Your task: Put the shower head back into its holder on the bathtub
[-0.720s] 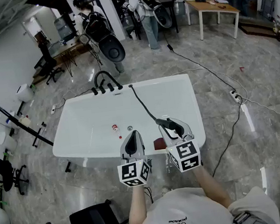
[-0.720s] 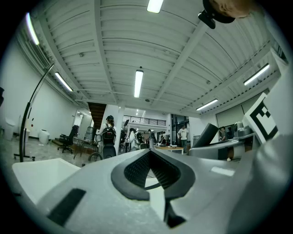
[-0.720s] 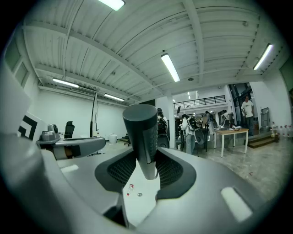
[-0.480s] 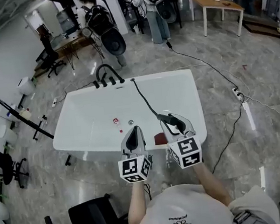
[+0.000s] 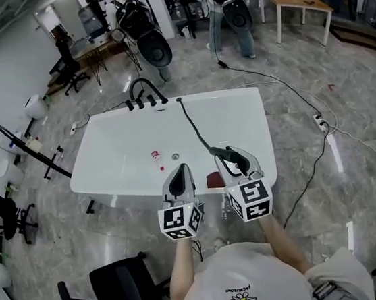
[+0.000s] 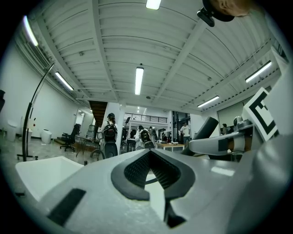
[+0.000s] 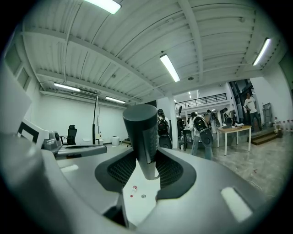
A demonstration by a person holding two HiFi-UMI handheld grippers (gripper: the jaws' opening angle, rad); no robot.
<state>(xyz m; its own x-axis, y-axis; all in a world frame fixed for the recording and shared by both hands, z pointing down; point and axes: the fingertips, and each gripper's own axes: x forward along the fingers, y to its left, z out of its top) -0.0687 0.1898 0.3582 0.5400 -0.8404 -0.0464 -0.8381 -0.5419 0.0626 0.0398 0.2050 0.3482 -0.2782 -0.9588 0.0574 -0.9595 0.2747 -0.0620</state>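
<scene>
A white bathtub (image 5: 261,127) lies ahead, with a black faucet (image 5: 141,92) at its far end. From there a dark hose (image 5: 196,130) runs across the tub to the dark grey shower head (image 5: 229,154). My right gripper (image 5: 238,164) is shut on that shower head over the tub's near right end. Its thick handle (image 7: 143,137) stands upright between the wide-set pads. My left gripper (image 5: 180,176) hovers beside it to the left, jaws shut (image 6: 150,176) and empty. The holder itself I cannot make out.
A small bottle (image 5: 155,156), a drain (image 5: 174,157) and a dark red object (image 5: 212,179) lie in the tub. A black chair (image 5: 122,291) stands near left. Cables and a power strip (image 5: 318,123) cross the floor at right. People stand beyond the tub.
The head view has shifted a little, and people at the back have walked. Both grippers keep their place over the tub's near end, the right one still on the shower head.
</scene>
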